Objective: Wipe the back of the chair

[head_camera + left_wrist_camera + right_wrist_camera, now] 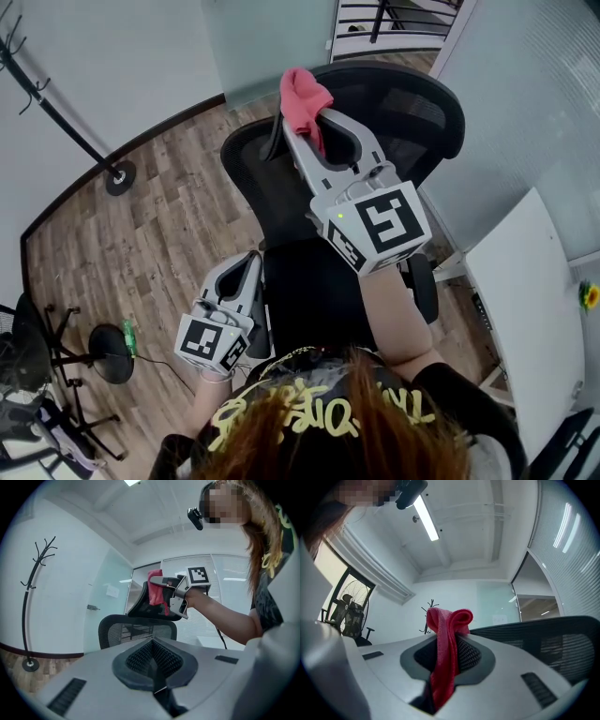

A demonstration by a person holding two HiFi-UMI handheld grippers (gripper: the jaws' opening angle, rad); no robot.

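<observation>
Head view
Right gripper [306, 127]: upper centre of the frame, raised over the chair, its jaws pinched on a pink-red cloth [302, 97] that bunches above their tips.
Chair [412, 112]: black mesh, filling the upper centre and right; the cloth sits at its top edge, but contact cannot be made out.
Left gripper [246, 272]: lower left of centre, low and close to the person's body, well apart from the cloth.
Surroundings: wood floor [169, 216] on the left, a coat stand [56, 112] in the upper left, a white table [525, 300] on the right.

Left gripper view
Left gripper [153, 653]: jaws pressed together with nothing between them.
Chair [136, 631]: mesh back just beyond the jaws, at centre.
Right gripper [161, 588]: above centre, holding the cloth [153, 592] against the chair's dark upper part.
Coat stand [29, 597]: left edge.

Right gripper view
Right gripper [446, 663]: jaws clamped on the cloth [450, 620], which folds over above them and hangs down between the pads.
Chair [553, 644]: mesh rim at the right, just beside the cloth.
Coat stand [430, 609]: small, behind the cloth.
</observation>
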